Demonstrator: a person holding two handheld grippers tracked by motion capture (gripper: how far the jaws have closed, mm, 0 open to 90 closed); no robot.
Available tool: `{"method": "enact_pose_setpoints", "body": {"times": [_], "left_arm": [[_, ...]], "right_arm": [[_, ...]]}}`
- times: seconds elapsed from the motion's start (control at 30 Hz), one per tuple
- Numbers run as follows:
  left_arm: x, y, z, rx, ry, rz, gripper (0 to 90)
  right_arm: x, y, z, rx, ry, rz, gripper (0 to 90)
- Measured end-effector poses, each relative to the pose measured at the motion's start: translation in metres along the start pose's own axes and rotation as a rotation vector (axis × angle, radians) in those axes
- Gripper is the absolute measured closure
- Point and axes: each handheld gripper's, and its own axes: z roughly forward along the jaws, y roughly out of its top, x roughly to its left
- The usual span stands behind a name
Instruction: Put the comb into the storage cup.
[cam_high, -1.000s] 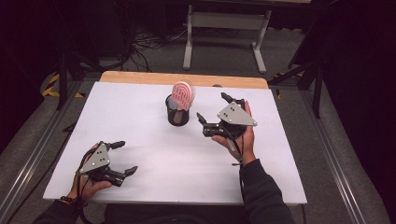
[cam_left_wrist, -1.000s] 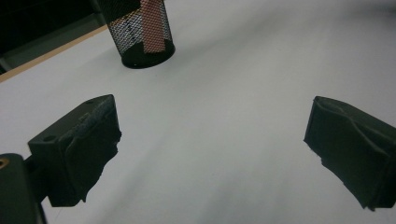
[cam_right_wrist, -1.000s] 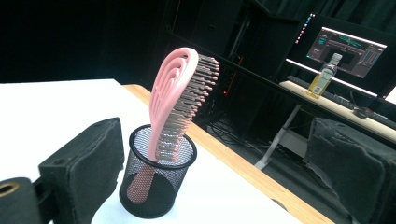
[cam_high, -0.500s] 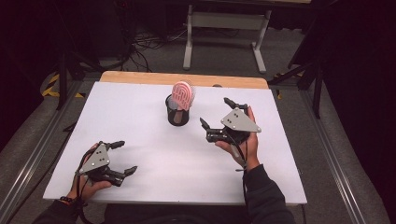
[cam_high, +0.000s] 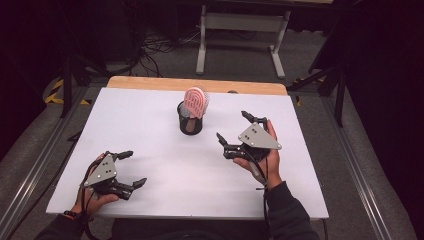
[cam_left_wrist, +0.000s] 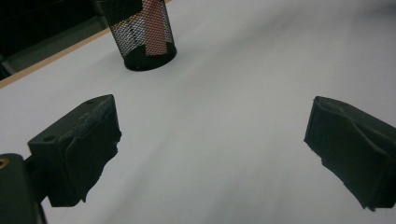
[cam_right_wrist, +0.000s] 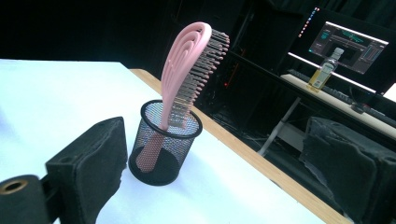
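Note:
A pink hairbrush (cam_high: 196, 101) (cam_right_wrist: 192, 70) stands handle down in a black mesh cup (cam_high: 190, 119) (cam_right_wrist: 164, 142) (cam_left_wrist: 138, 31) at the back middle of the white table. My right gripper (cam_high: 235, 127) (cam_right_wrist: 212, 175) is open and empty, held to the right of the cup and a little nearer the person. Near the front left corner my left gripper (cam_high: 132, 169) (cam_left_wrist: 212, 149) is open and empty, low over the bare table.
The white table top (cam_high: 150, 145) has a wooden strip (cam_high: 150, 82) along its far edge. Beyond it a grey metal stand (cam_high: 240, 30) rises from the floor. In the right gripper view a monitor (cam_right_wrist: 348, 39) and a bottle (cam_right_wrist: 324, 70) sit on a far desk.
My right gripper has drawn back from the cup, toward the person and slightly to the right. The left gripper has stayed in place.

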Motion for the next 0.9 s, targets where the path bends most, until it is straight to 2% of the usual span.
{"method": "enact_pose_setpoints", "body": {"times": [0.23, 0.47, 0.9], "left_arm": [[0.000, 0.000, 0.000, 0.000, 0.001, 0.000, 4.2], [-0.001, 0.001, -0.001, -0.004, -0.003, 0.009, 4.1], [-0.001, 0.001, 0.000, -0.002, -0.003, 0.007, 4.1]], "right_arm": [[0.003, -0.004, -0.006, 0.014, 0.005, -0.019, 7.6], [0.002, -0.008, -0.013, 0.014, 0.001, -0.016, 7.9], [0.002, -0.024, -0.020, 0.046, 0.006, -0.030, 7.8]]}}
